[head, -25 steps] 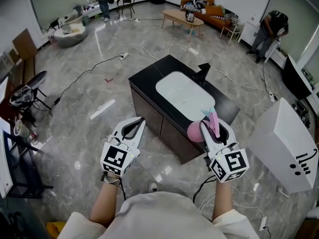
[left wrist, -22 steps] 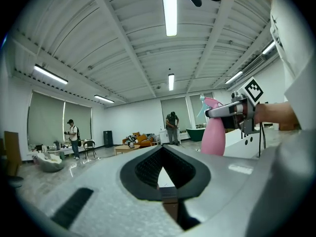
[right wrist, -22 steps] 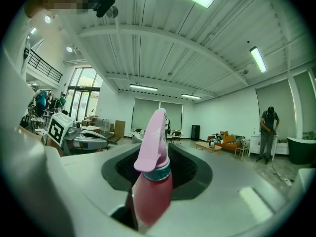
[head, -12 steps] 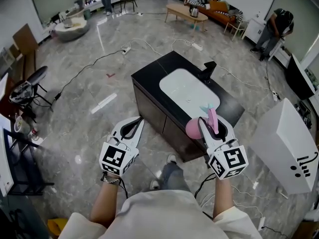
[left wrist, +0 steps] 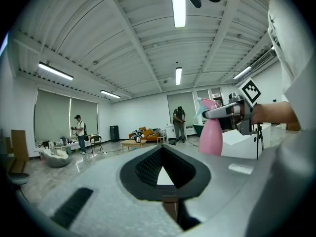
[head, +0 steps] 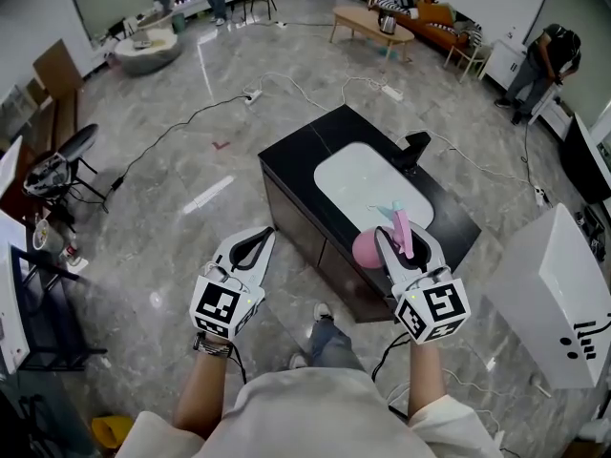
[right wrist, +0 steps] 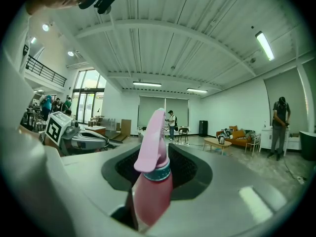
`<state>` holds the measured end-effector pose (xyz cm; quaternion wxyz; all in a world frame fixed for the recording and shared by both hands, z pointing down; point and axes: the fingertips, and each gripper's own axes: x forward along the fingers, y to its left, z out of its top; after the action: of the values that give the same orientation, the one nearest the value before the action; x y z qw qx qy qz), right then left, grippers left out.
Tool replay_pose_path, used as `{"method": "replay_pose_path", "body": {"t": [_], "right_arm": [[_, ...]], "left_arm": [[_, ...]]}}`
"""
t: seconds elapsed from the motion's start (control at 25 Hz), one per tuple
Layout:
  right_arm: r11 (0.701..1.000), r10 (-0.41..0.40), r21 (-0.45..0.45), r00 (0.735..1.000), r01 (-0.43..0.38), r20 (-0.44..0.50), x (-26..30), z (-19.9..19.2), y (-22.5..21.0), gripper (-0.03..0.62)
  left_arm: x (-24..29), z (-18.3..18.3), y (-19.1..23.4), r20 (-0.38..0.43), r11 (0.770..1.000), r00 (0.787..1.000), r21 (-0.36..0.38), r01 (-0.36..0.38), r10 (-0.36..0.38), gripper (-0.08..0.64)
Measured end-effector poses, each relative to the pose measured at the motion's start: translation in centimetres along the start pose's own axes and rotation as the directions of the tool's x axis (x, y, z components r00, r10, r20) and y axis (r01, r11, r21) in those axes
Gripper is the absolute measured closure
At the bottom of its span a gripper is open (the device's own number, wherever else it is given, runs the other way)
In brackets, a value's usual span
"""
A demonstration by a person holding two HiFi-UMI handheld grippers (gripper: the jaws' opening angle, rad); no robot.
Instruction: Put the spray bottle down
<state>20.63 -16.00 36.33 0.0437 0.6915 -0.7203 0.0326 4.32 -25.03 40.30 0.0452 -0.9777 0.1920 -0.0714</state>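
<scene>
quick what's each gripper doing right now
left gripper: closed, nothing in it
right gripper: closed on the pink spray bottle

Big open test/demo hall, prob. a lab or studio, not a home. Polished grey stone floor (head: 191,208) w/ cables (head: 172,134) & a power strip (head: 253,94) trailing across it. A lone black sink cabinet (head: 296,165) w/ white basin (head: 368,184) & black faucet (head: 416,151) stands free mid-room. Lounge corner w/ orange sofa (head: 428,13) + coffee table (head: 368,22). Bare ribbed ceiling (left wrist: 128,43) w/ strip lights (left wrist: 178,4). A person (head: 552,57) stands by far wall.
</scene>
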Motion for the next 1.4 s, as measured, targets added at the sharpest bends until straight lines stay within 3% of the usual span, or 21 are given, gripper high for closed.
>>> {"method": "replay_pose_path", "body": {"t": [0.24, 0.68, 1.4], "right_arm": [[1.0, 0.025, -0.007, 1.0, -0.025, -0.003, 4.2, 0.1, -2.2, 0.446], [0.99, 0.141, -0.019, 0.99, -0.141, -0.019, 12.6, -0.2, -3.0, 0.446], [0.958, 0.283, -0.029, 0.956, -0.285, -0.074, 23.5, -6.5, -4.5, 0.448]], "left_arm": [[2.9, -0.3, 2.1, -0.021, 1.0, 1.0, 0.003, -0.009, 0.01, 0.557], [6.1, -1.3, 7.3, -0.066, 0.995, 0.993, -0.029, -0.096, 0.094, 0.557], [9.4, -4.7, 12.4, -0.139, 0.967, 0.964, -0.084, -0.24, 0.227, 0.557]]}}
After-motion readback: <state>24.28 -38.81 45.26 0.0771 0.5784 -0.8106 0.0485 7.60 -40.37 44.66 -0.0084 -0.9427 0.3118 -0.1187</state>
